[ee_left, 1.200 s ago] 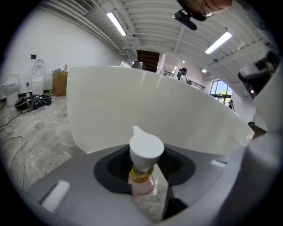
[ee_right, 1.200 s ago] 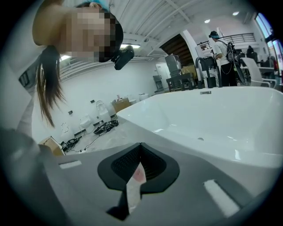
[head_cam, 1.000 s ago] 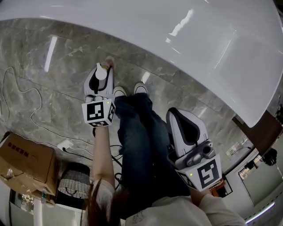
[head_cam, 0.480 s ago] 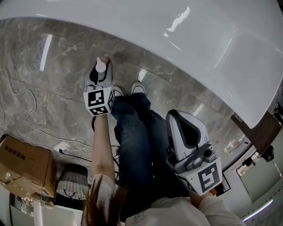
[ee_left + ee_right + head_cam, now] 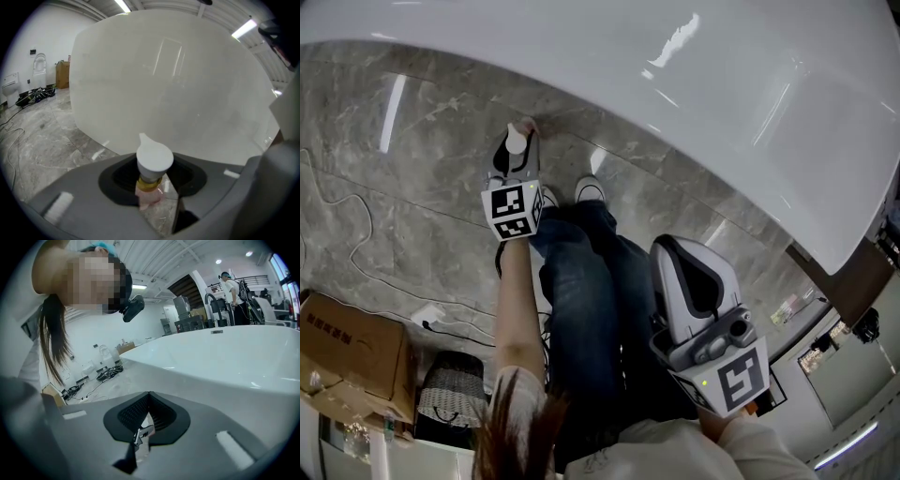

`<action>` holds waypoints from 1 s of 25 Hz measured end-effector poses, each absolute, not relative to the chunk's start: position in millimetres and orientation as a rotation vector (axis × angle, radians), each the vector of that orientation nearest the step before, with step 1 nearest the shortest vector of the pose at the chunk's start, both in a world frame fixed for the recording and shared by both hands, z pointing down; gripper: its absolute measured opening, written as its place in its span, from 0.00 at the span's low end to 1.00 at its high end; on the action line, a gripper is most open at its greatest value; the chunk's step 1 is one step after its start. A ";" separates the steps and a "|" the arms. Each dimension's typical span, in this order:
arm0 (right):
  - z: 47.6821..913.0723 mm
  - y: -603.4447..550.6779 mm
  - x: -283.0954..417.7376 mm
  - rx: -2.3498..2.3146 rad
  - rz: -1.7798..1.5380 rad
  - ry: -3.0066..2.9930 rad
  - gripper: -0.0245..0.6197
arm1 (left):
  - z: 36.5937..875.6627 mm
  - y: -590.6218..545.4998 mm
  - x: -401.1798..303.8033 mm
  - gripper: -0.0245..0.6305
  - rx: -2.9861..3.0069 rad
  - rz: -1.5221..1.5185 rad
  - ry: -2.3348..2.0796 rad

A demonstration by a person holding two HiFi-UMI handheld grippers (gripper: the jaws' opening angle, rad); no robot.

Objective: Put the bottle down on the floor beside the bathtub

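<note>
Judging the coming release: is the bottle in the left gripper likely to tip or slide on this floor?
The bottle has a broad white cap over a narrower neck, so it may tip if released tilted. The floor is glossy stone, so it could slide when nudged. It fits between the jaws of the left gripper, so it is probably light.

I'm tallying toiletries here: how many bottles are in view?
1. The bottle is gripped between the jaws of the left gripper, cap up, just in front of the white wall of the bathtub. Others could be hidden behind it.
</note>
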State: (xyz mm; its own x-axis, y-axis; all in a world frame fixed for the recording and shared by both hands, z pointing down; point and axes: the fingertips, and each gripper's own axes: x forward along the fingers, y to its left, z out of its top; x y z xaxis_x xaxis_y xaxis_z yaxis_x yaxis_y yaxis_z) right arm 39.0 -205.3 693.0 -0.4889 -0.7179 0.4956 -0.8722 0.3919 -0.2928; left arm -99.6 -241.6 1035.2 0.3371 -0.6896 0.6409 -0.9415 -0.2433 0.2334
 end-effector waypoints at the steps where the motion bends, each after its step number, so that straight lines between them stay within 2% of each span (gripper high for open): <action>1: 693.2 -205.5 38.5 1.392 0.759 -2.365 0.04 | 1037.5 -241.2 -99.6 0.35 2.015 0.558 -1.422; 22: 697.7 -203.8 37.9 1.372 0.764 -2.372 0.04 | 1064.5 -221.1 -78.5 0.37 2.016 0.606 -1.325; 25: 695.9 -202.1 41.3 1.373 0.766 -2.365 0.04 | 1061.9 -221.2 -73.6 0.47 2.003 0.586 -1.296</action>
State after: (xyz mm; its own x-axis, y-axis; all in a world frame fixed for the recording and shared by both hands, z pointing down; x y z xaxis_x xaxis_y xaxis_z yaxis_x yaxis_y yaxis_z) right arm 41.3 -202.1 695.9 -0.4979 -0.7069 0.5024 -0.8672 0.4009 -0.2954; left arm -73.6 -221.2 1061.9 0.4052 -0.6125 0.6787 -0.9141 -0.2807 0.2925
